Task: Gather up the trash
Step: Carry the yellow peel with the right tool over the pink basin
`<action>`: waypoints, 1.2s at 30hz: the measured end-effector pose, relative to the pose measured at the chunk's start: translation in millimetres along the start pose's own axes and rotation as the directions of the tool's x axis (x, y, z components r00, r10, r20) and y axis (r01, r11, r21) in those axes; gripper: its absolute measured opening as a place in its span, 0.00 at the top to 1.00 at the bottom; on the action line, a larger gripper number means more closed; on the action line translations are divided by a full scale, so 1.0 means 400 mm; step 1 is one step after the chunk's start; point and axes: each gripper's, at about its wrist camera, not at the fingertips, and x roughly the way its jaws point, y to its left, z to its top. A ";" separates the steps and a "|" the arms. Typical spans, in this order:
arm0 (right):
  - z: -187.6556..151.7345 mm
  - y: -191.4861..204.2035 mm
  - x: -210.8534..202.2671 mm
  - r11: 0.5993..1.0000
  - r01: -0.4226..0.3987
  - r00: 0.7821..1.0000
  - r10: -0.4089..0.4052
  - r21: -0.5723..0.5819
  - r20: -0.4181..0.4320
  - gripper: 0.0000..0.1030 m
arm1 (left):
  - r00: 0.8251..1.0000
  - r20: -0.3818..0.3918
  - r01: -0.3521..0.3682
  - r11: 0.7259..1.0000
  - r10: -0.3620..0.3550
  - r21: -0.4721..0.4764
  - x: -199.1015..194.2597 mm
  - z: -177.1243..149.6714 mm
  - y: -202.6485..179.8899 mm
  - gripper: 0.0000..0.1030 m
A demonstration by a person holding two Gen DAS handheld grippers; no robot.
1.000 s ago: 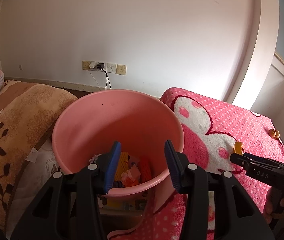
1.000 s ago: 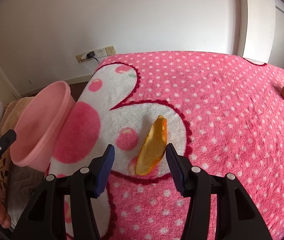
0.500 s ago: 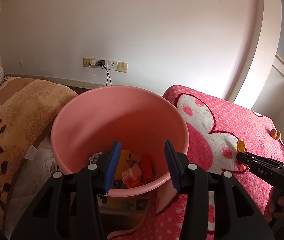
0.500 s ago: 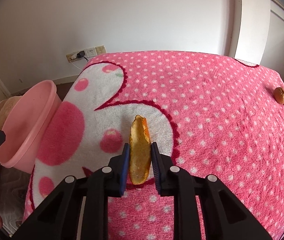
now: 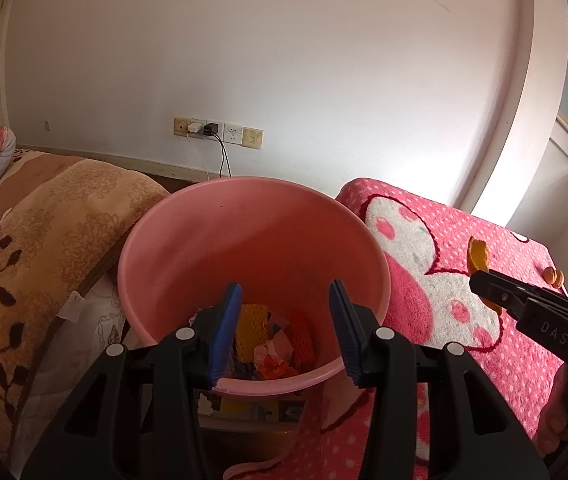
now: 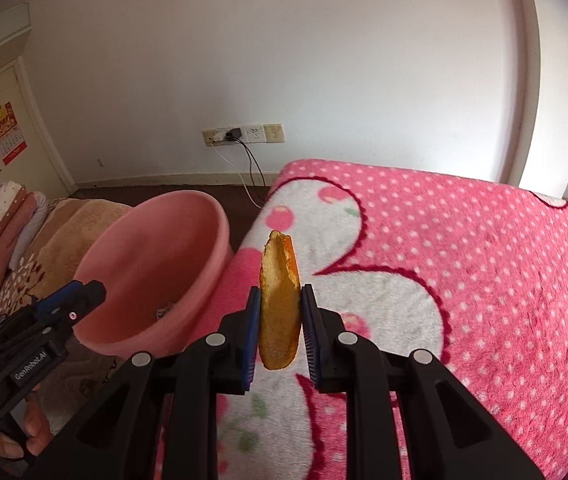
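The right tool pinches a curved orange peel strip upright, long axis vertical, above the pink polka-dot bed blanket. The left tool hangs spread over the round pink plastic bucket; only its view shows crumpled trash inside.

Soft daylight enters from about two o'clock, leaving a bright patch on the white wall. Both views are evenly lit and sharp centrally, with fisheye bending and dark vignetting at the corners.
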 end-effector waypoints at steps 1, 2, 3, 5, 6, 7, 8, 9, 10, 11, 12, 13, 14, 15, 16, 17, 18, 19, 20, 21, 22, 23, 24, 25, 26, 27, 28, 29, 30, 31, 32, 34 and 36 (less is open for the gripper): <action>0.007 0.015 -0.001 1.000 -0.012 1.000 0.012 -0.012 0.004 0.82 | 1.000 0.001 -0.002 1.000 0.002 -0.002 -0.001 0.001 0.002 0.56; 0.014 0.029 0.000 1.000 -0.022 1.000 0.022 -0.022 0.007 0.82 | 1.000 0.003 -0.003 1.000 0.003 -0.004 -0.002 0.002 0.006 0.56; 0.020 0.043 0.001 0.999 -0.032 0.999 0.033 -0.032 0.011 0.82 | 1.000 0.004 -0.005 1.000 0.005 -0.007 -0.004 0.003 0.008 0.56; 0.032 0.069 0.003 0.997 -0.053 0.998 0.053 -0.049 0.014 0.82 | 1.000 0.007 -0.009 1.000 0.009 -0.010 -0.006 0.005 0.014 0.55; 0.038 0.082 0.004 0.996 -0.061 0.998 0.062 -0.059 0.016 0.82 | 1.000 0.008 -0.011 1.000 0.011 -0.012 -0.007 0.005 0.017 0.55; 0.042 0.095 0.005 0.995 -0.068 0.997 0.069 -0.067 0.018 0.81 | 1.000 0.008 -0.013 1.000 0.013 -0.014 -0.007 0.006 0.020 0.55; 0.047 0.107 0.007 0.994 -0.075 0.997 0.077 -0.074 0.019 0.81 | 1.000 0.009 -0.015 1.000 0.015 -0.015 -0.008 0.006 0.022 0.55; 0.049 0.117 0.006 0.993 -0.083 0.996 0.085 -0.080 0.019 0.81 | 1.000 0.010 -0.018 1.000 0.018 -0.017 -0.008 0.006 0.026 0.55; 0.053 0.128 0.007 0.992 -0.091 0.996 0.093 -0.087 0.018 0.81 | 1.000 0.010 -0.020 1.000 0.020 -0.018 -0.008 0.006 0.029 0.55; 0.056 0.137 0.010 0.991 -0.097 0.995 0.099 -0.095 0.018 0.81 | 1.000 0.010 -0.021 1.000 0.021 -0.021 -0.008 0.007 0.033 0.55; 0.060 0.147 0.015 0.989 -0.102 0.994 0.104 -0.105 0.017 0.81 | 1.000 0.010 -0.022 0.999 0.022 -0.024 -0.008 0.007 0.036 0.55; 0.064 0.158 0.020 0.988 -0.106 0.994 0.109 -0.115 0.016 0.81 | 1.000 0.011 -0.024 0.999 0.024 -0.026 -0.008 0.008 0.040 0.55; 0.068 0.167 0.024 0.986 -0.111 0.993 0.114 -0.127 0.015 0.81 | 1.000 0.012 -0.026 0.999 0.027 -0.028 -0.007 0.008 0.043 0.55; 0.071 0.178 0.029 0.984 -0.116 0.993 0.119 -0.138 0.013 0.81 | 1.000 0.012 -0.028 0.999 0.029 -0.030 -0.007 0.009 0.046 0.56; 0.073 0.188 0.034 0.982 -0.120 0.992 0.123 -0.148 0.013 0.81 | 0.999 0.013 -0.030 0.999 0.030 -0.033 -0.008 0.009 0.050 0.55; 0.075 0.195 0.040 0.980 -0.124 0.992 0.127 -0.155 0.012 0.81 | 0.999 0.014 -0.032 0.999 0.032 -0.036 -0.009 0.010 0.053 0.55; 0.076 0.204 0.045 0.978 -0.129 0.991 0.133 -0.163 0.010 0.81 | 0.999 0.015 -0.034 0.999 0.034 -0.037 -0.009 0.011 0.056 0.56; 0.078 0.212 0.048 0.976 -0.134 0.990 0.138 -0.169 0.009 0.81 | 0.999 0.016 -0.035 0.999 0.036 -0.039 -0.010 0.010 0.060 0.55; 0.078 0.221 0.052 0.975 -0.138 0.990 0.142 -0.175 0.008 0.81 | 0.999 0.017 -0.038 0.998 0.038 -0.041 -0.010 0.011 0.063 0.55; 0.079 0.228 0.055 0.973 -0.142 0.989 0.146 -0.181 0.008 0.81 | 0.999 0.017 -0.040 0.998 0.040 -0.043 -0.011 0.010 0.066 0.55; 0.079 0.234 0.059 0.972 -0.146 0.989 0.150 -0.186 0.007 0.81 | 0.999 0.016 -0.042 0.998 0.043 -0.046 -0.011 0.010 0.068 0.55; 0.079 0.241 0.063 0.970 -0.150 0.988 0.154 -0.190 0.005 0.81 | 0.999 0.015 -0.044 0.998 0.044 -0.049 -0.011 0.008 0.071 0.55; 0.078 0.244 0.067 0.969 -0.151 0.988 0.155 -0.195 0.004 0.81 | 0.999 0.015 -0.045 0.998 0.046 -0.051 -0.010 0.008 0.074 0.55; 0.078 0.249 0.072 0.968 -0.151 0.988 0.154 -0.200 0.002 0.81 | 0.999 0.014 -0.046 0.998 0.047 -0.053 -0.010 0.007 0.076 0.55; 0.078 0.254 0.077 0.967 -0.151 0.988 0.153 -0.203 -0.002 0.81 | 0.999 0.013 -0.048 0.997 0.048 -0.055 -0.011 0.006 0.078 0.55; 0.077 0.258 0.084 0.967 -0.150 0.988 0.152 -0.206 -0.006 0.81 | 0.999 0.013 -0.048 0.997 0.048 -0.057 -0.011 0.005 0.079 0.55; 0.077 0.259 0.090 0.967 -0.148 0.989 0.150 -0.207 -0.009 0.81 | 0.999 0.012 -0.048 0.997 0.048 -0.058 -0.011 0.004 0.080 0.55; 0.076 0.261 0.096 0.967 -0.146 0.989 0.147 -0.209 -0.013 0.81 | 0.999 0.012 -0.048 0.997 0.049 -0.059 -0.011 0.003 0.082 0.55; 0.075 0.262 0.103 0.967 -0.145 0.989 0.144 -0.210 -0.018 0.81 | 0.999 0.012 -0.049 0.997 0.049 -0.060 -0.011 0.002 0.084 0.55; 0.074 0.263 0.109 0.967 -0.143 0.990 0.142 -0.211 -0.022 0.81 | 0.999 0.012 -0.049 0.997 0.050 -0.061 -0.012 0.001 0.084 0.55; 0.072 0.263 0.115 0.967 -0.141 0.990 0.138 -0.211 -0.025 0.81 | 0.999 0.011 -0.051 0.997 0.051 -0.063 -0.012 0.001 0.086 0.55; 0.070 0.263 0.127 0.968 -0.138 0.990 0.134 -0.210 -0.036 0.81 | 0.999 0.009 -0.052 0.996 0.053 -0.067 -0.010 -0.001 0.092 0.55; 0.066 0.263 0.140 0.969 -0.136 0.991 0.129 -0.208 -0.046 0.81 | 0.998 0.007 -0.054 0.996 0.055 -0.070 -0.006 0.000 0.099 0.55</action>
